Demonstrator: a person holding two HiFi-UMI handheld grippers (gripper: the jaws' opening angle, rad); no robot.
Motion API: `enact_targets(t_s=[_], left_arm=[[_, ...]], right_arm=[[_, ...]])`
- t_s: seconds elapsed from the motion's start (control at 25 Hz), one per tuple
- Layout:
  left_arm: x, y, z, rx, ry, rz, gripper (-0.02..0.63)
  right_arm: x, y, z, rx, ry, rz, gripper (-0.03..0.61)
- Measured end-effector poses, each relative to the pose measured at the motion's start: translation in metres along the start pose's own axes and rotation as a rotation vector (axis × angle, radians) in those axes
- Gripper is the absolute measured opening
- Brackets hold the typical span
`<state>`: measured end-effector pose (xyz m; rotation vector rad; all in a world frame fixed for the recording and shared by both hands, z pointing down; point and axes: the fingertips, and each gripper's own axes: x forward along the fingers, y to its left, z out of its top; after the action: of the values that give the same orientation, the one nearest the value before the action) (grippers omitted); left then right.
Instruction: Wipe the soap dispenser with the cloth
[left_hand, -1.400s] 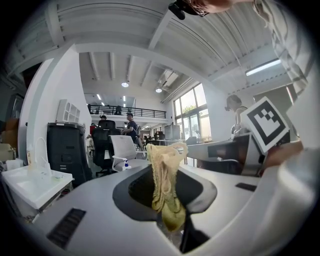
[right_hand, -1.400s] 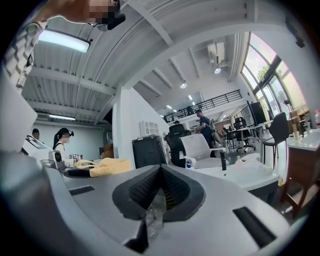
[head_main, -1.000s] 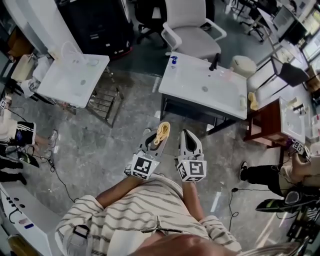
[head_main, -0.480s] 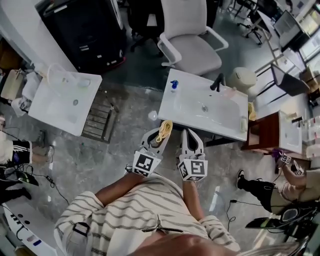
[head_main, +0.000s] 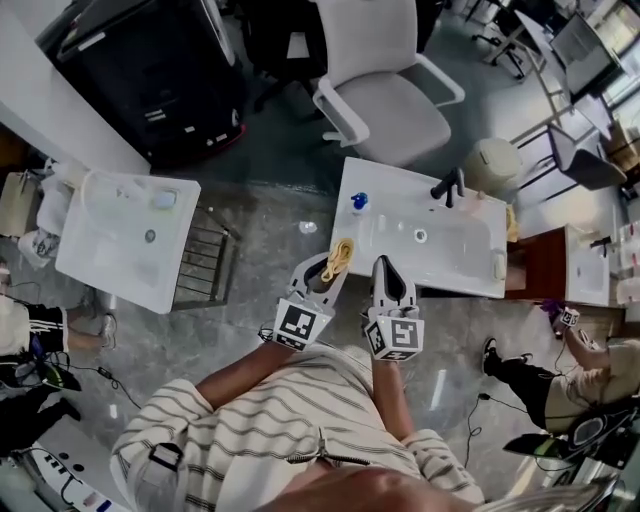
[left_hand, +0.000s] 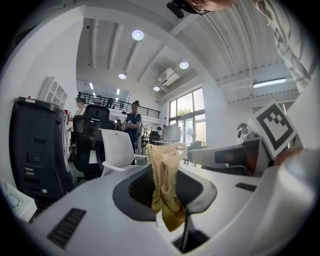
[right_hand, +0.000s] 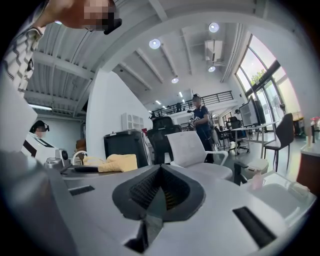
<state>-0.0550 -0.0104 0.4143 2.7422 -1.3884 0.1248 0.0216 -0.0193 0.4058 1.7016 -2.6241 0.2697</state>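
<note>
**Desk Reached, Wiping Not Begun**

Within the last second the white desk was brought up to both grippers. The yellow cloth was kept clenched in the left gripper. The right gripper was closed on nothing. The soap dispenser, judged to be the blue-topped bottle at the far-left corner, was not yet touched.

The person has stepped forward, toward the far side; the left gripper with its cloth and the right gripper now show against the near edge of the white sink counter, earlier well apart from it; the office chair looms closer.
</note>
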Motion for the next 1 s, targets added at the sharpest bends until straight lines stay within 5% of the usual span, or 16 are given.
enact_targets(t_s=[1.0], left_arm=[[0.079, 0.03, -0.069, -0.053, 0.16, 0.101, 0.087]], right_arm=[[0.082, -0.049, -0.061, 0.001, 0.181, 0.129, 0.002]])
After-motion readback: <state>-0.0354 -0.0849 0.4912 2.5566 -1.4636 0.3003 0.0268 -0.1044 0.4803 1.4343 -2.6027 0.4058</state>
